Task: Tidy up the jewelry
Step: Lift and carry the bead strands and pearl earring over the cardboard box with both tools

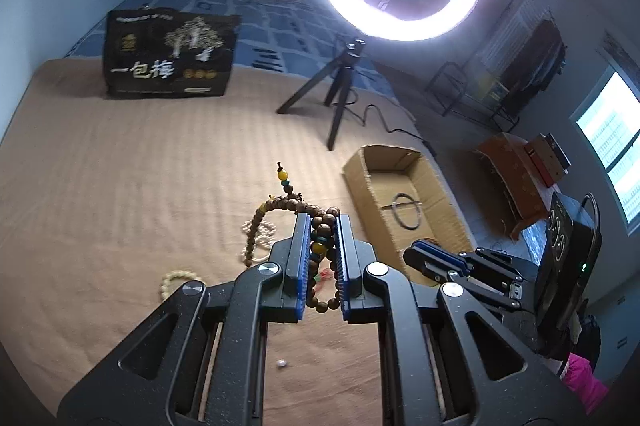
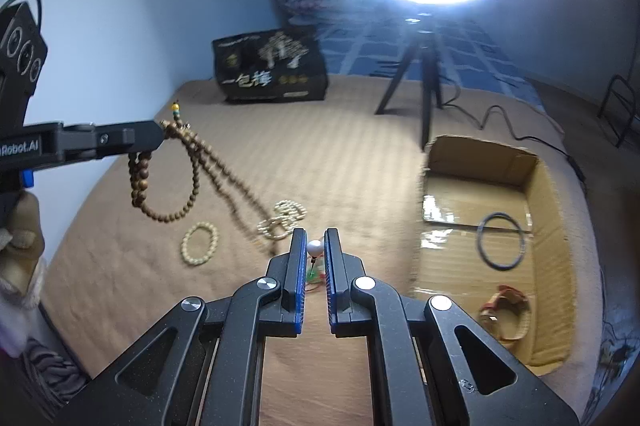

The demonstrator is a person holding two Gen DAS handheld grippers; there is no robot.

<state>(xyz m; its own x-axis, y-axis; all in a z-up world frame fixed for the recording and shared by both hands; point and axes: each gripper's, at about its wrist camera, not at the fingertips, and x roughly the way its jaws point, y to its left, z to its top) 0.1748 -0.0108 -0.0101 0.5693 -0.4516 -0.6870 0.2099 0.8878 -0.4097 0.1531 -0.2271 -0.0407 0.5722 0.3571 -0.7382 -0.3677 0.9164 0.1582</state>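
From the left wrist, the left gripper (image 1: 323, 250) is seen clamped on a string of brown wooden beads (image 1: 320, 226), which is bunched between the pads and lifted off the tan bed cover (image 1: 120, 186). A cream bracelet (image 1: 176, 284) and a pale bead necklace (image 1: 262, 232) are seen lying on the cover just beyond. A cardboard box (image 1: 360, 182) is seen to the right, with a dark ring (image 1: 407, 211) inside. The right gripper (image 1: 412, 258) is seen near that box.

From the right wrist, the right gripper (image 2: 315, 246) is seen closed on a white bead (image 2: 315, 247) with a thin stem. The left gripper (image 2: 160, 134) is seen at the left, with the wooden beads (image 2: 168, 186) hung from it in loops. The bracelet (image 2: 200, 242) and necklace (image 2: 282, 220) are seen on the cover, and the box (image 2: 480, 156) at the right.
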